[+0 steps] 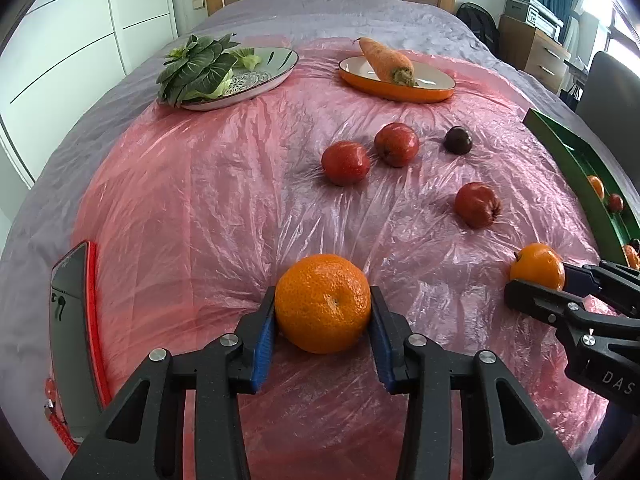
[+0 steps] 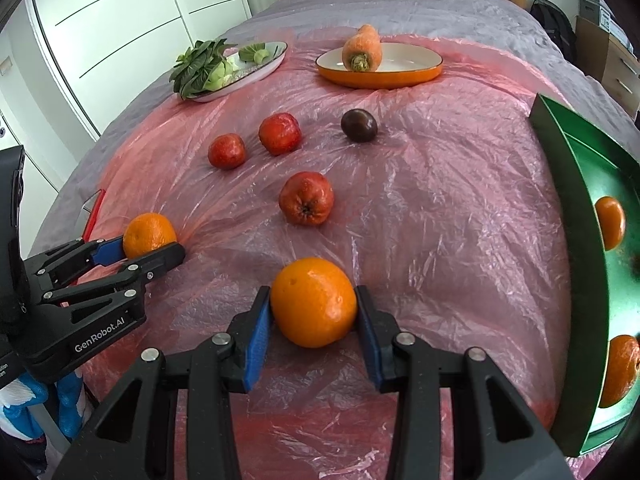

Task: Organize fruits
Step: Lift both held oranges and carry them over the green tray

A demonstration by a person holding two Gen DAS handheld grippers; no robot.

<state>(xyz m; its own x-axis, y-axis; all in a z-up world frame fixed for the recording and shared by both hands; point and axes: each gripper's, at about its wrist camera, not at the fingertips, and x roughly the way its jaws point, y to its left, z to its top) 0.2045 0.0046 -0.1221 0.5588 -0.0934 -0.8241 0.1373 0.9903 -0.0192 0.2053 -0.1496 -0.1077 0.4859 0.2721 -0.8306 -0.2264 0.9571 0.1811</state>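
Orange fruit in both: left hand-held gripper (image 1: 323, 312) clamps one mandarin (image 1: 323, 303), right hand-held gripper (image 2: 314, 310) clamps another orange (image 2: 314, 302), probably bound for the green tray (image 2: 560, 208) with the other citrus.

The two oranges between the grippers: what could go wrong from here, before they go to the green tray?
1. Both fruits are round and held only at the sides: the left gripper on its orange, the right gripper on its orange. Either may slip.
2. The plastic sheet is loose and wrinkled, so fingertips may snag it.
3. The green tray already holds fruit; a dropped orange could roll.
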